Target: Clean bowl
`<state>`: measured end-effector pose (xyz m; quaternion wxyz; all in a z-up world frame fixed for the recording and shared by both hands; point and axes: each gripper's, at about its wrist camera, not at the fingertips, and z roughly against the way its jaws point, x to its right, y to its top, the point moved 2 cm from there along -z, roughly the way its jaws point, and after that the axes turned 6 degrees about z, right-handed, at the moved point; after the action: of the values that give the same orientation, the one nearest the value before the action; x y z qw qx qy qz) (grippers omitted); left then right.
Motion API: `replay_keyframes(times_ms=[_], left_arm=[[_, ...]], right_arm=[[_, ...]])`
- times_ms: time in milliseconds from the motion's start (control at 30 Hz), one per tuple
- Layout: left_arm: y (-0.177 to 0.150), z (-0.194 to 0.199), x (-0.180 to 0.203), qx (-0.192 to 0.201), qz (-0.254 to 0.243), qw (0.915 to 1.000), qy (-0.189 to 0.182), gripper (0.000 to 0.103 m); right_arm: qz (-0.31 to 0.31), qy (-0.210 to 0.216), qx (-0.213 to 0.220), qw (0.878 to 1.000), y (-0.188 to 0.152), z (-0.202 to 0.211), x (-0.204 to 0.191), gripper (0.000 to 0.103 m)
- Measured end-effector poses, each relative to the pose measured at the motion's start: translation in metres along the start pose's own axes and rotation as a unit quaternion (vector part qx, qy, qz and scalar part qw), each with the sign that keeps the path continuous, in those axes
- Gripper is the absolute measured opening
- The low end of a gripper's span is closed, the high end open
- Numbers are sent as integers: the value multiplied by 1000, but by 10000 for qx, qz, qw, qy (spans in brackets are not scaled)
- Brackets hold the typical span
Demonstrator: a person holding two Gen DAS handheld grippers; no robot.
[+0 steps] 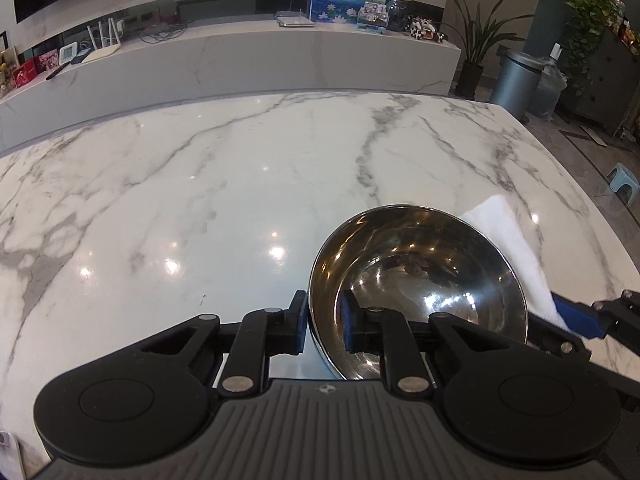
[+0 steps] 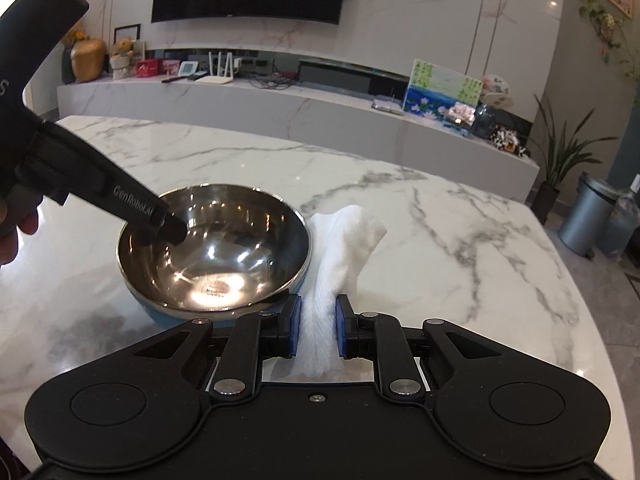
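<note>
While bowl (image 2: 214, 248) sat lower centre of right-wrist frame on marble bench (image 2: 440, 220), left gripper (image 1: 323, 326) jaws straddled near rim, likely steadying; right gripper (image 2: 316, 330) jaws pinched white cloth (image 2: 344, 240) beside bowl, presumably for wiping.

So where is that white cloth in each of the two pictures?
Left wrist view: the white cloth lies at the right, behind the steel bowl, its near end in the right gripper.
Right wrist view: bottom centre, pinched in the right gripper, just right of the bowl.
Shared landmark: the lotus painting on the far ledge.
</note>
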<state>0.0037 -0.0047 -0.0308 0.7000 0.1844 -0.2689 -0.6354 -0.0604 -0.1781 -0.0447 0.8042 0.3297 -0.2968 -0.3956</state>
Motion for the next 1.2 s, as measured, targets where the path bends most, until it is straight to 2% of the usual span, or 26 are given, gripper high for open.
replay_keyframes(times_ms=[433, 600, 767, 833, 867, 900, 1000, 1200], left_arm=[[-3, 2, -1, -21, 51, 10000, -35, 16], [-7, 3, -5, -178, 230, 9995, 146, 34], [-10, 9, -7, -283, 426, 9986, -103, 39], [-10, 10, -7, -294, 428, 9985, -149, 39], [-10, 10, -6, -306, 413, 9985, -163, 35], [-10, 9, -6, -318, 398, 9985, -177, 26], [-10, 8, -6, -327, 328, 9988, -165, 19], [-7, 6, -7, -223, 271, 9992, -182, 16]], right_arm=[[260, 308, -422, 9983, -10, -18, -15, 16], [272, 321, -475, 9980, -11, -20, -16, 16], [271, 318, -501, 9979, -11, -21, -15, 16], [271, 320, -504, 9978, -11, -21, -15, 16], [272, 320, -507, 9978, -11, -21, -15, 16], [271, 320, -512, 9978, -10, -22, -15, 16], [266, 313, -524, 9978, -10, -22, -14, 16], [213, 247, -454, 9984, -7, -20, -9, 16]])
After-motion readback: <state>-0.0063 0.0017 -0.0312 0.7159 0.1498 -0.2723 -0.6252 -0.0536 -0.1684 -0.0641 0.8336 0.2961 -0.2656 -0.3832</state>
